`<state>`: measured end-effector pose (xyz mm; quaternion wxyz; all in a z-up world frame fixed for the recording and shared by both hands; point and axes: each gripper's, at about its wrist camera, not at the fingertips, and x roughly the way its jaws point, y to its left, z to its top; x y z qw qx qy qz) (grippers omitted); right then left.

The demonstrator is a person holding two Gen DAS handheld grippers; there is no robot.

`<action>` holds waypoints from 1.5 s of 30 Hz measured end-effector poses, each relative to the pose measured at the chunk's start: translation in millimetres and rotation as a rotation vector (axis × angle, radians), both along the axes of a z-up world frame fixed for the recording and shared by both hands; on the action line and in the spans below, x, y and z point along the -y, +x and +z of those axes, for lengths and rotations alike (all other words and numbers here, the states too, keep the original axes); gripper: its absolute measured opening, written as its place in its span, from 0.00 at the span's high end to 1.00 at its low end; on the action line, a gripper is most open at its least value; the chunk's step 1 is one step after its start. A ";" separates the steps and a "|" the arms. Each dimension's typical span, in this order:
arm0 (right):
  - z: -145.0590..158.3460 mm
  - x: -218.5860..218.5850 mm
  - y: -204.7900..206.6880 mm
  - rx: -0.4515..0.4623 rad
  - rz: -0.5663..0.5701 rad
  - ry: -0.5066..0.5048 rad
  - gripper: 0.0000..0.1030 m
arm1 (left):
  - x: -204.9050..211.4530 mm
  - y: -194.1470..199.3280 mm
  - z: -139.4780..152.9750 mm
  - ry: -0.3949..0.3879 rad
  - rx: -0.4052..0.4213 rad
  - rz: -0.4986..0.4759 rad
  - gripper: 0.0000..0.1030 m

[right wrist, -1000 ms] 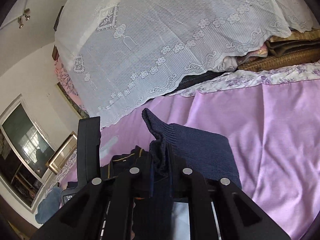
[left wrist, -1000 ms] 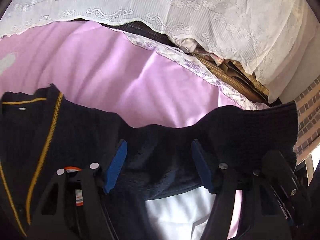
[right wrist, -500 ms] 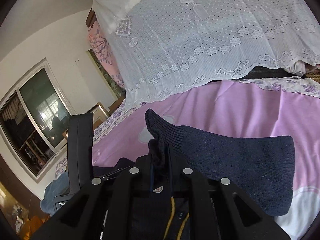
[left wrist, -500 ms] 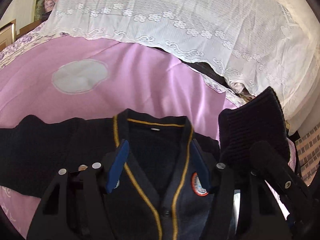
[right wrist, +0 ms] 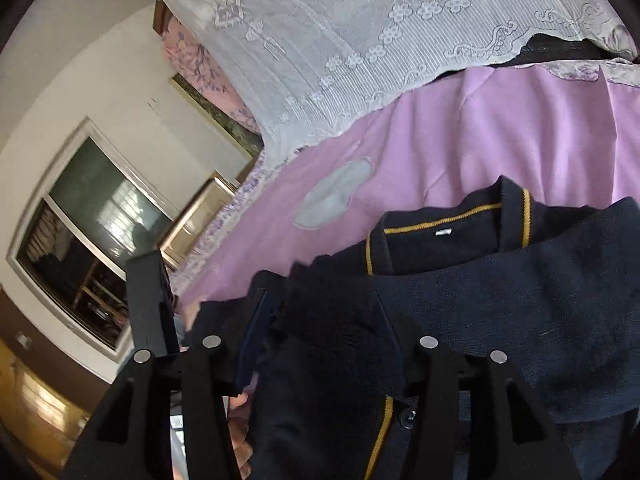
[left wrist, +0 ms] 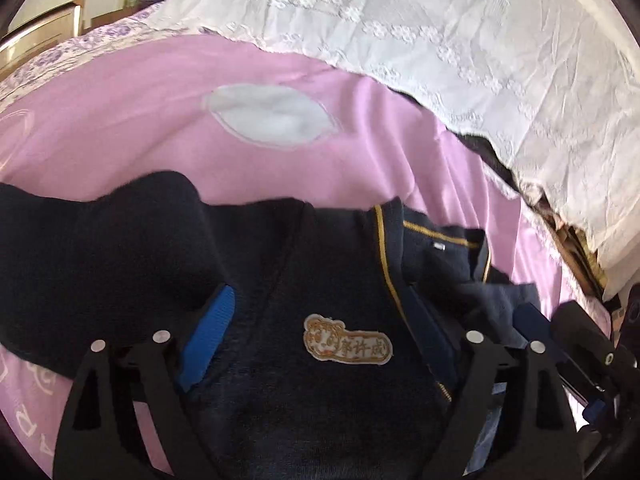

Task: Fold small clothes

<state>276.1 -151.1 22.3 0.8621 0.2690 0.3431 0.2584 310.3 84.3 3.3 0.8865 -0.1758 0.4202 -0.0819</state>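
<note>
A small navy knit cardigan (left wrist: 320, 280) with yellow trim and a chest badge (left wrist: 346, 344) lies on the pink bedsheet (left wrist: 140, 120). My left gripper (left wrist: 320, 320) hovers open just above its chest, blue pads apart, holding nothing. In the right wrist view the cardigan's collar (right wrist: 448, 236) faces away and one sleeve (right wrist: 520, 312) lies folded across the body. My right gripper (right wrist: 320, 316) stands open over the sleeve cuff (right wrist: 332, 316), which rests loose between the spread fingers. The right gripper also shows at the lower right of the left wrist view (left wrist: 568, 340).
A white lace cover (left wrist: 440, 40) drapes over a pile at the back of the bed. A grey oval patch (left wrist: 272, 114) marks the sheet. A window (right wrist: 92, 232) and wooden furniture (right wrist: 200, 216) stand off to the left of the bed.
My right gripper carried the sleeve leftward across the cardigan, lowered it and opened, releasing the cuff. My left gripper swung left over the cardigan's chest, staying open.
</note>
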 end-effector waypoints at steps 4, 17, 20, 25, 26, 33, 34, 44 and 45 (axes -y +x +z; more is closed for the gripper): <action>21.2 47.4 -16.9 0.080 -0.073 -0.002 0.33 | -24.5 -21.5 26.0 -0.161 0.106 0.046 0.13; -95.5 153.6 27.8 -0.219 -0.311 0.107 0.52 | 100.8 4.2 -35.7 0.138 -0.022 -0.300 0.07; -87.7 166.9 17.2 -0.204 -0.367 0.210 0.43 | 89.1 -2.2 -24.3 0.115 0.005 -0.250 0.07; -54.3 156.1 8.7 -0.094 -0.345 0.139 0.37 | 62.4 -2.8 -12.5 0.025 0.045 -0.191 0.06; -54.8 152.8 10.4 -0.095 -0.330 0.139 0.35 | 62.9 3.4 -19.4 0.034 0.013 -0.182 0.05; -87.9 148.1 23.6 -0.202 -0.305 0.095 0.25 | 85.3 18.9 -38.9 0.214 -0.057 -0.192 0.04; -80.1 145.9 19.0 -0.201 -0.317 0.080 0.24 | 81.9 19.6 -37.6 0.190 -0.054 -0.189 0.04; -82.7 108.5 -35.4 -0.145 -0.192 -0.089 0.16 | 63.6 11.3 -35.8 0.179 -0.048 -0.177 0.04; -81.2 104.0 -39.8 -0.105 -0.197 -0.127 0.15 | 67.3 8.2 -33.6 0.209 -0.038 -0.173 0.04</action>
